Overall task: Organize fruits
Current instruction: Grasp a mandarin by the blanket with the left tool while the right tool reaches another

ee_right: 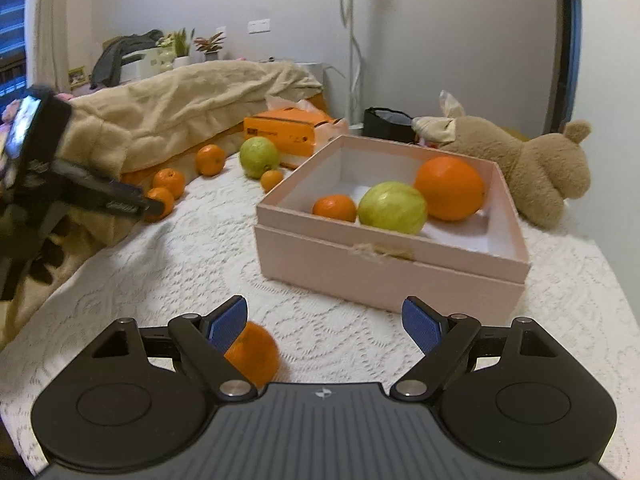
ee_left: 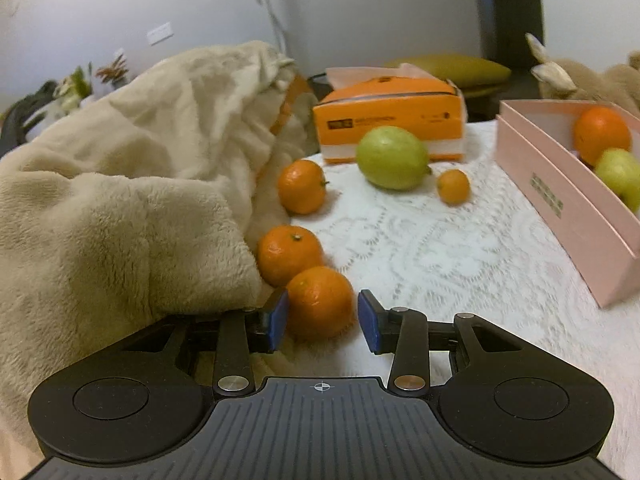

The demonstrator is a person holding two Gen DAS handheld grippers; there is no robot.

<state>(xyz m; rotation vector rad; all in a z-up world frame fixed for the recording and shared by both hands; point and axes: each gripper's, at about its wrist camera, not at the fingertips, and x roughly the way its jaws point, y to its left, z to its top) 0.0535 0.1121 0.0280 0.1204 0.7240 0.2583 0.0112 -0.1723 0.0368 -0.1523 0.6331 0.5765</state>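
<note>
Left wrist view: left hand-held gripper [ee_left: 323, 320] spread around nearest mandarin [ee_left: 320, 302] on the bed's lace cover [ee_left: 440, 248], pads not yet pressing. Could roll free if closed off-centre. Four mandarins and one guava [ee_left: 392, 158] loose.

Right wrist view: right hand-held gripper [ee_right: 324, 326] spread wide, empty; fifth mandarin [ee_right: 256, 354] beside its left pad, easily nudged away. Pink box [ee_right: 392, 276] holding three fruits.

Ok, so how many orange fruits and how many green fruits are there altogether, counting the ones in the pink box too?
Orange fruits: 7
Green fruits: 2
Total: 9
</note>
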